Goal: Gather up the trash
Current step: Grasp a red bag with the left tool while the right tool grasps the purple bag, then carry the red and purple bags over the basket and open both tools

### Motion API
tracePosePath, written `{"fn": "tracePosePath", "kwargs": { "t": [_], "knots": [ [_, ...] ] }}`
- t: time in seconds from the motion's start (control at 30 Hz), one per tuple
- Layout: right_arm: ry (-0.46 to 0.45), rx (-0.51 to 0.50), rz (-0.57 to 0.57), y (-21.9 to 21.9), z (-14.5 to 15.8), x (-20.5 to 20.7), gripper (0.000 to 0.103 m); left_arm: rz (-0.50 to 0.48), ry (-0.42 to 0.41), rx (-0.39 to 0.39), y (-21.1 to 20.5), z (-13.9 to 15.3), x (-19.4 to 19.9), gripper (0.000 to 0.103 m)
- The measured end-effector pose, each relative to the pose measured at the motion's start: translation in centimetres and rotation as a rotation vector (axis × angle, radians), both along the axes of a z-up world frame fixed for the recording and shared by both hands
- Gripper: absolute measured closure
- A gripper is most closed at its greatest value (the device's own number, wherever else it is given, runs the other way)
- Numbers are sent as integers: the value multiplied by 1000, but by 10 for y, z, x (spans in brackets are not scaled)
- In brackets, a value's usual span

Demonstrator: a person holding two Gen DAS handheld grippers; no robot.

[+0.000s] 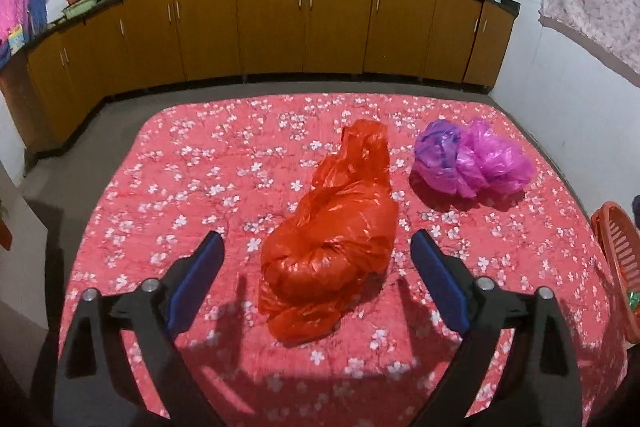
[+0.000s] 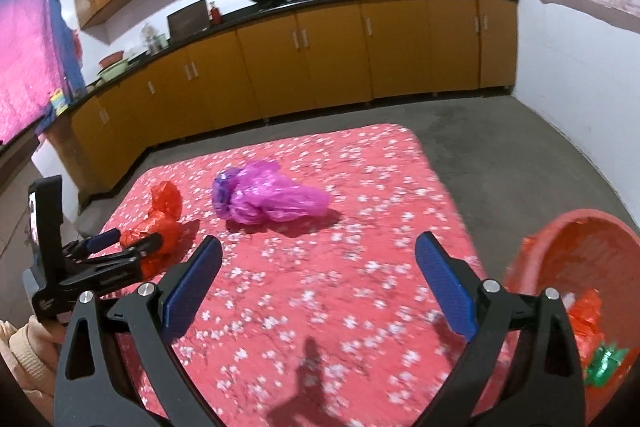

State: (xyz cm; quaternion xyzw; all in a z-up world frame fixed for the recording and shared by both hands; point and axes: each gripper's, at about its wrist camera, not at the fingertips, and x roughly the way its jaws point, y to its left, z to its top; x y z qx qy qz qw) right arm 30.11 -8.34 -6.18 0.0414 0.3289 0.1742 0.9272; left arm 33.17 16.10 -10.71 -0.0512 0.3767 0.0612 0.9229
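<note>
Left wrist view shows your left hand-held gripper (image 1: 316, 247) spread wide, its pads either side of the crumpled red bag (image 1: 332, 247) without touching it. That bag lies on the floral tabletop (image 1: 180, 187), with the purple bag (image 1: 472, 159) well apart beyond. Your right hand-held gripper (image 2: 318, 255) is spread too, holding nothing, beside the red basket (image 2: 560, 239).

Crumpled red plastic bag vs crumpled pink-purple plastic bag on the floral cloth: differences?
The crumpled red plastic bag is one colour; the crumpled pink-purple plastic bag mixes pink and purple. The red one lies between the open left gripper's fingers; the pink-purple one lies farther off, toward the red basket. Both lie uncollected.
</note>
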Motion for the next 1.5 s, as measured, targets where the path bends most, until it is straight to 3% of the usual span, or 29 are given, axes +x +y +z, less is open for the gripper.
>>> {"fn": "tracePosePath", "kwargs": {
  "t": [0.07,0.17,0.23,0.7,0.8,0.93,1.0,1.1,1.33,1.5],
  "knots": [
    [3,-7,16,9,-4,8,6,-16,16,-25,3,-3,7,37],
    [14,-5,32,19,-8,16,6,-32,19,-61,7,-5,14,50],
    [23,-3,46,26,-12,25,7,-40,11,-79,11,-4,14,54],
    [37,-58,106,58,-33,79,15,41,-62,-66,48,18,-7,54],
    [85,-73,138,61,-41,86,40,41,-57,-43,46,16,-10,54],
    [123,-45,183,58,-44,87,60,33,-47,-31,38,14,-8,54],
    [151,-20,199,52,-45,82,84,29,-47,-31,35,14,-9,54],
    [165,-1,194,42,-43,69,91,21,-52,-32,29,18,-10,54],
    [127,-9,156,2,-27,21,93,-26,-79,-40,5,35,-24,54],
    [92,-2,69,-50,-8,-22,93,-85,-100,-46,-26,50,-42,54]
  ]
}}
